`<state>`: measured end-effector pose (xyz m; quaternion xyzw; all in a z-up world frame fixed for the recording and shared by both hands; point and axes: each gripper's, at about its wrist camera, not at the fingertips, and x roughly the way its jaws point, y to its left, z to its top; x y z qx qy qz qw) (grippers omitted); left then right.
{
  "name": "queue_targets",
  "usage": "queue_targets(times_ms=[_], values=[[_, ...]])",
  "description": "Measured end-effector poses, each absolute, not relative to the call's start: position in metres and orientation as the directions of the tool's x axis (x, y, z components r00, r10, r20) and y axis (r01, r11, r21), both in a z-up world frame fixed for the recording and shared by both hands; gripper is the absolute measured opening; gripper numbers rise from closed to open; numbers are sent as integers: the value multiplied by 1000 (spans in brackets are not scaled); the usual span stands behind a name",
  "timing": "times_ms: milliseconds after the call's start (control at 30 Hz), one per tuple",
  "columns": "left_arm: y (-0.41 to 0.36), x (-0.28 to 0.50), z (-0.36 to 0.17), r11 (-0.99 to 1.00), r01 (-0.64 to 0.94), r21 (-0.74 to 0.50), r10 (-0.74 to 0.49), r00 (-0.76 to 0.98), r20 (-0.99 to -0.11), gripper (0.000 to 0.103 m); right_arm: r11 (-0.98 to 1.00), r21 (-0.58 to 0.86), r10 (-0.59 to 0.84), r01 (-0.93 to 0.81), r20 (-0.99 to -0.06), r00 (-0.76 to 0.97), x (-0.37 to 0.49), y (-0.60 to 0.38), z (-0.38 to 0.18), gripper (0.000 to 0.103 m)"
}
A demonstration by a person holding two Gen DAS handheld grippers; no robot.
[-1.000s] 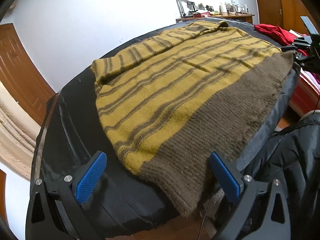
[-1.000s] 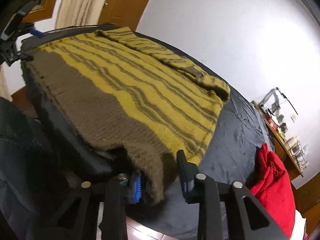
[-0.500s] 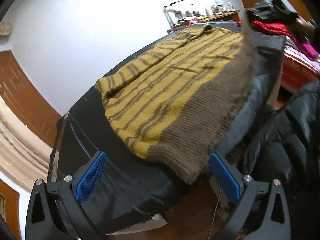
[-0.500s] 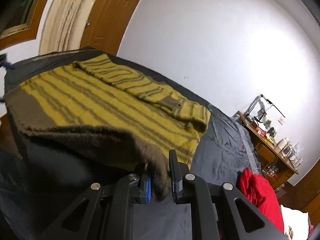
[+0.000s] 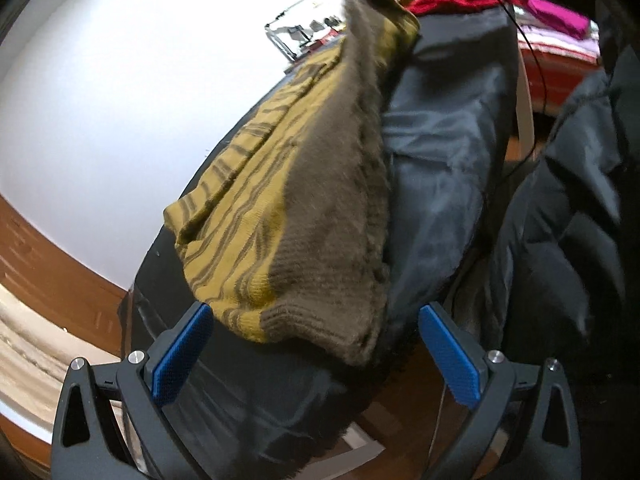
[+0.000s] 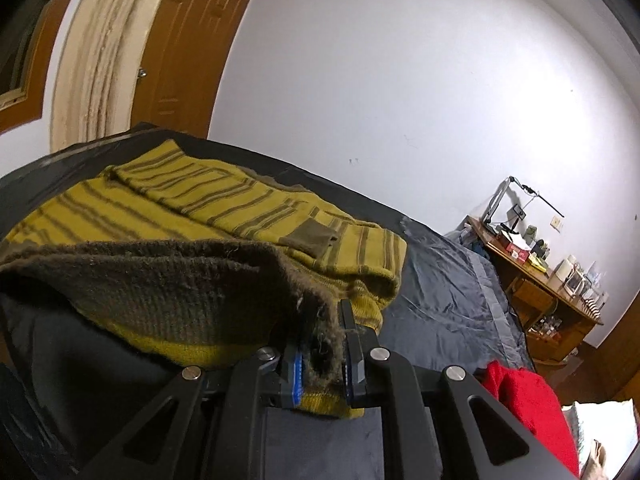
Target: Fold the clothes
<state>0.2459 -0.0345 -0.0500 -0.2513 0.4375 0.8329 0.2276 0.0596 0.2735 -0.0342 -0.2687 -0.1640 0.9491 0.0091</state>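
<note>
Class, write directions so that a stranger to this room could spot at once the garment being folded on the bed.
Start at the bed with the dark grey cover along the white wall. Spread over it lies a knitted sweater, one brown hem corner pinched in the right tongs. Its mustard yellow with thin brown stripes and a broad brown hem band sets it apart from the plain red garment.

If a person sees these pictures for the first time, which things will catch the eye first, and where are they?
First comes the yellow sweater with brown stripes, spread on the dark sheet that covers the bed. Its brown hem corner is pinched in the right gripper and lifted off the bed. The left gripper hangs open in front of the other hem corner, and a red garment lies at the right edge of the bed.
</note>
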Motion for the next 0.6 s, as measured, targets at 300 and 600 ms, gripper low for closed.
queue_targets(times_ms=[300, 600], values=[[-29, 225, -47, -480, -666, 571, 179, -712, -679, 103, -952, -299, 109, 67, -534, -839, 30, 283, -42, 15], [-16, 217, -42, -386, -754, 532, 206, -632, -747, 103, -957, -282, 110, 63, -557, -823, 12, 290, -54, 15]])
